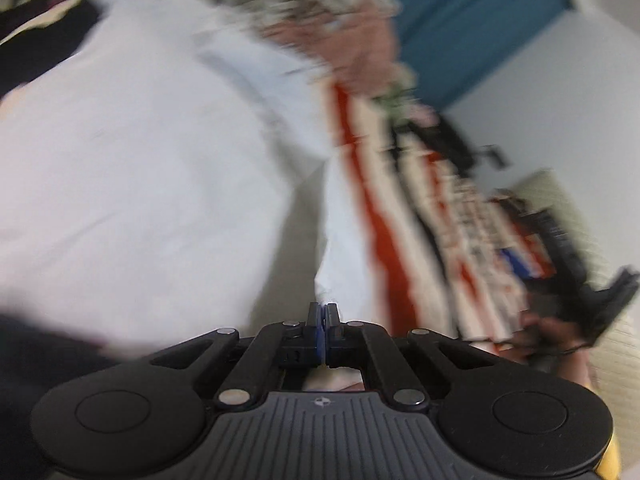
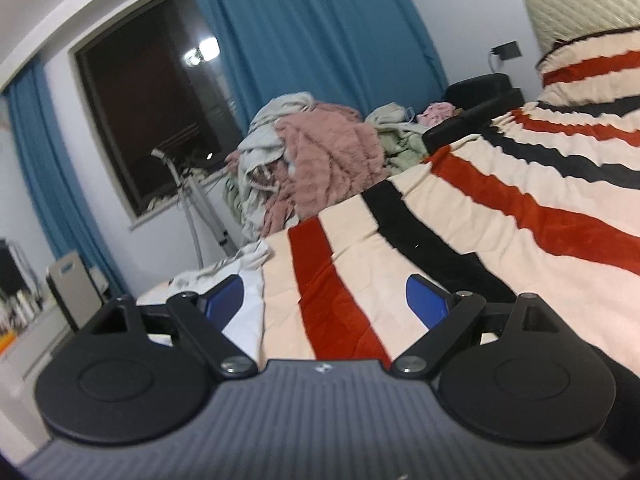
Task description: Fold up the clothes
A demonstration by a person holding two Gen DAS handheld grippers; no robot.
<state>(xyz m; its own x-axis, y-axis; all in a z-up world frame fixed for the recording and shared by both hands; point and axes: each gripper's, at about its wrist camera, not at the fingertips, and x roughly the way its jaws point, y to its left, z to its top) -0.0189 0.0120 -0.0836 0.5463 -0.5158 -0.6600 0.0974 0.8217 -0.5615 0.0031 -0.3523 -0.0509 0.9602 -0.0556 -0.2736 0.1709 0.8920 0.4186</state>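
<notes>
My left gripper (image 1: 324, 308) is shut on a corner of a white garment (image 1: 132, 168), which hangs wide and blurred across the left wrist view. A strip of the same white cloth (image 1: 344, 248) runs up from the jaws. My right gripper (image 2: 324, 296) is open and empty, low over the striped bedspread (image 2: 460, 216). A white cloth (image 2: 244, 300) lies on the bed edge beside its left finger (image 2: 224, 296). The right gripper also shows blurred at the right edge of the left wrist view (image 1: 608, 300).
A heap of pink, white and green clothes (image 2: 316, 160) is piled at the far side of the bed. Blue curtains (image 2: 320, 32) and a dark window (image 2: 152, 100) stand behind. A striped pillow (image 2: 592, 72) and a black case (image 2: 480, 92) are at the right.
</notes>
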